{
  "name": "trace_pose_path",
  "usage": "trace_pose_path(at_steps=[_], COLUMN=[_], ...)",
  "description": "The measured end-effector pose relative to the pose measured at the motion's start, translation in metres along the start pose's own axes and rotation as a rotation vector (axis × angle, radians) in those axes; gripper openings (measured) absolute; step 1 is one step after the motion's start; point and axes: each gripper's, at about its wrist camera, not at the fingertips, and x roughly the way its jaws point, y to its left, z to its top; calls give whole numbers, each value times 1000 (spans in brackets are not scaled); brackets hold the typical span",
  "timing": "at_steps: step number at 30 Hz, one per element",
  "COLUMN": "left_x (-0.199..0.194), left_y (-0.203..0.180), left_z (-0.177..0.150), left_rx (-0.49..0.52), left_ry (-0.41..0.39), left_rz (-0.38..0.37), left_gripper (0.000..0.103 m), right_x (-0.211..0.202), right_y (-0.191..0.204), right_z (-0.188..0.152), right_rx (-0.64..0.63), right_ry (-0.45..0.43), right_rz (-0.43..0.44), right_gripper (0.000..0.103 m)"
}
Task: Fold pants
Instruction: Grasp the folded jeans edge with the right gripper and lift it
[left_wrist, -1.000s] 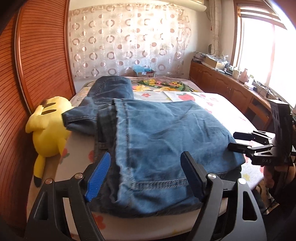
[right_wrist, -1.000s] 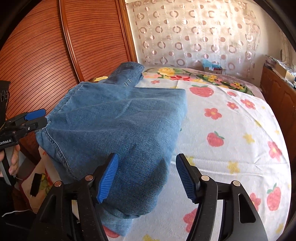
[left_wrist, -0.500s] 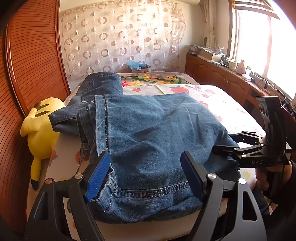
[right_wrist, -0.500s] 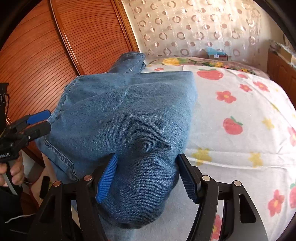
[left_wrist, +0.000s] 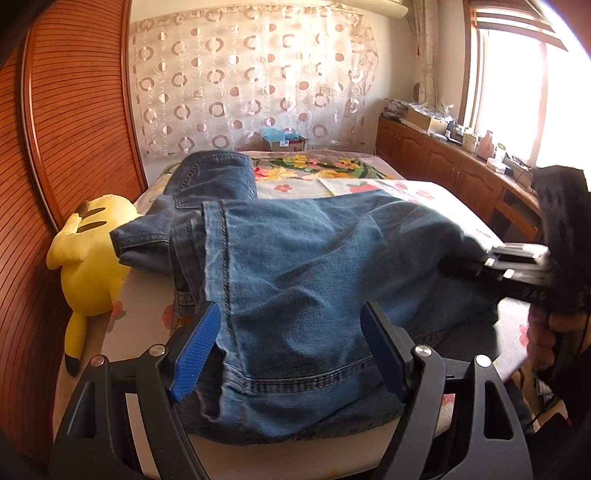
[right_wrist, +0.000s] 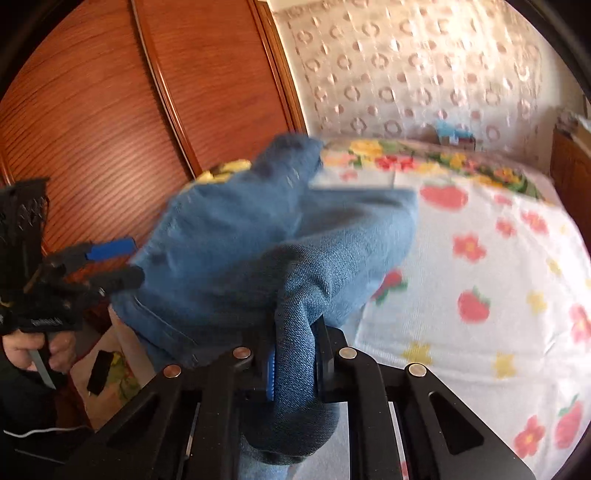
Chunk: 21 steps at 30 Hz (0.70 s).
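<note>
Blue jeans (left_wrist: 314, 266) lie folded on the bed, hem end nearest me. My left gripper (left_wrist: 291, 350) is open, its blue-padded fingers (left_wrist: 195, 350) on either side of the hem corner, not closed on it. My right gripper (right_wrist: 293, 365) is shut on a bunched fold of the jeans (right_wrist: 295, 354) and lifts that edge. It also shows in the left wrist view (left_wrist: 517, 266) at the jeans' right edge. The left gripper shows open in the right wrist view (right_wrist: 110, 262) at the left.
A yellow plush toy (left_wrist: 88, 266) lies at the bed's left edge by the wooden panel wall (left_wrist: 66, 129). The bed sheet (right_wrist: 480, 277) with strawberries and flowers spreads to the right. Wooden cabinets (left_wrist: 443, 173) line the window side.
My right gripper has closed on the jeans' edge and raised it, bunching the cloth. My left gripper has moved forward so its fingers straddle the hem, still open.
</note>
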Motion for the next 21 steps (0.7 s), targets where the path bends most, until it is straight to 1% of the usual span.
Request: trace_pose_path(at_steps=[2, 4, 9, 11, 13, 16, 18, 21], left_x=[-3, -6, -13, -15, -16, -15, -12, -3], left_y=[2, 2, -2, -5, -11, -21, -31, -52], left_z=[2, 6, 23, 31, 38, 48, 53, 59], left_rx=[-4, -4, 27, 34, 43, 57, 67, 80], left_ry=[-9, -15, -47, -61, -73, -81, -81, -73], left_rz=[3, 0, 5, -4, -13, -37, -58, -97], left_gripper=[79, 79, 79, 79, 79, 79, 79, 79], right_x=[-10, -16, -35, -48, -63, -88, -100, -108], right_y=[0, -2, -13, -22, -31, -48, -63, -85], right_z=[12, 22, 40, 42, 39, 24, 9, -17], right_rx=[-11, -26, -34, -22, -3, 14, 29, 70], right_ry=[-33, -44, -91, -122, -145, -158, -140, -87], right_rz=[1, 16, -7, -33, -60, -134, -194, -256], right_gripper=[14, 13, 13, 13, 13, 13, 13, 13])
